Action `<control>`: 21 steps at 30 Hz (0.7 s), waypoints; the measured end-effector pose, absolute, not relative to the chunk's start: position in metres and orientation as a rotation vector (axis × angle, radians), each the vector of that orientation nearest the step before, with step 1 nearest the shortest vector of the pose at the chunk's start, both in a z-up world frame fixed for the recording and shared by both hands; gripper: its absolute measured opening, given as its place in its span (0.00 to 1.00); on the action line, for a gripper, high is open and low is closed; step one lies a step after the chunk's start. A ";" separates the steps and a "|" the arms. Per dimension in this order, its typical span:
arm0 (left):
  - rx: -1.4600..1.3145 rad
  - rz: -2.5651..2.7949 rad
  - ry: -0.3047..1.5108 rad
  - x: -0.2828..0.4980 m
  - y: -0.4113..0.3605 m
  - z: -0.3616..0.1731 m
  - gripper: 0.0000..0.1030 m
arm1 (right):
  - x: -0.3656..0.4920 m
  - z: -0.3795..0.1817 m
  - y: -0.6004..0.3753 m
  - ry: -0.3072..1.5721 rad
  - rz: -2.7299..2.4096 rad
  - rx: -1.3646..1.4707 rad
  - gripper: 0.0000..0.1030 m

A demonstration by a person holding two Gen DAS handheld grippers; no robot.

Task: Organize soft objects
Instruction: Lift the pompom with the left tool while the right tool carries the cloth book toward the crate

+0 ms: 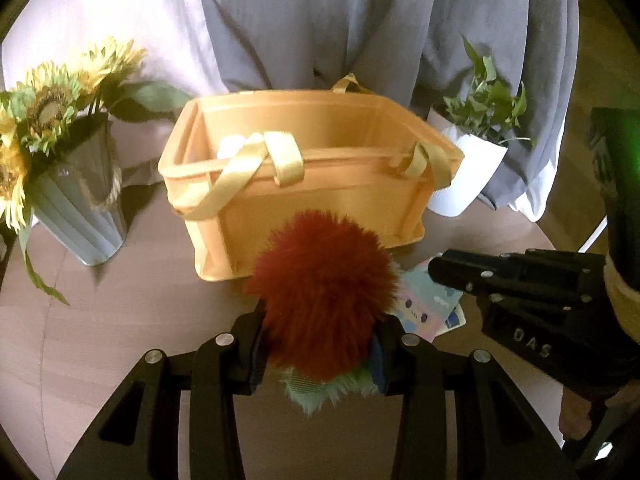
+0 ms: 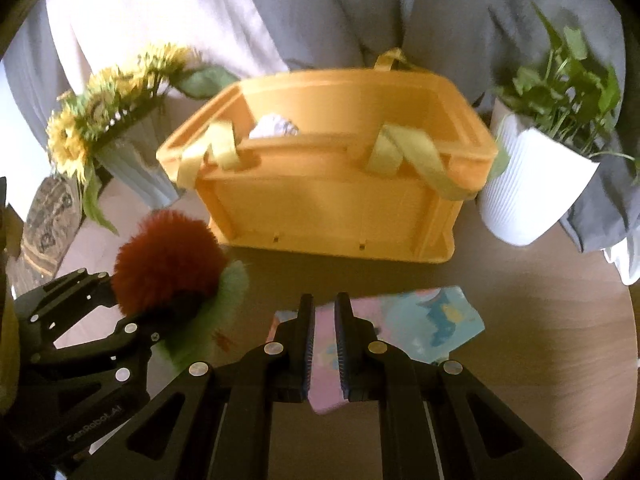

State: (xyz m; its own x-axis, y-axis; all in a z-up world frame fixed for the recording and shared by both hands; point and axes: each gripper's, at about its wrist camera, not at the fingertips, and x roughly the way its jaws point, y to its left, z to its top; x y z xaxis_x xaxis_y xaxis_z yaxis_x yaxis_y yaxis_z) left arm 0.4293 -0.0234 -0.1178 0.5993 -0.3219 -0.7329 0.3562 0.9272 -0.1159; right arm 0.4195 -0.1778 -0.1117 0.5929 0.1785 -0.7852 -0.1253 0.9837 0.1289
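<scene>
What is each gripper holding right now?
Left gripper: closed on the red-and-green fuzzy toy.
Right gripper: closed on the pastel cloth.

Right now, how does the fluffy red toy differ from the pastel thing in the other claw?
The fluffy red toy is round and shaggy; the pastel cloth is flat and printed. The left gripper spreads around the toy; the right gripper pinches the cloth thin. Both are held near the yellow basket.

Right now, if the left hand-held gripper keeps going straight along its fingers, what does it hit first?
Probably the near wall of the orange basket. The left hand-held gripper holds a red and green plush toy, which would likely touch first; depth is unclear.
</scene>
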 end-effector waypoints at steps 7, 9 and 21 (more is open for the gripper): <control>0.051 -0.377 0.858 0.429 -0.025 -0.125 0.39 | 0.427 -0.128 -0.181 0.977 0.192 0.106 0.25; 0.051 -0.363 0.864 0.429 -0.025 -0.129 0.39 | 0.431 -0.139 -0.180 0.998 0.196 0.117 0.50; 0.047 -0.265 0.957 0.441 -0.007 -0.165 0.39 | 0.466 -0.188 -0.156 1.094 0.225 -0.008 0.66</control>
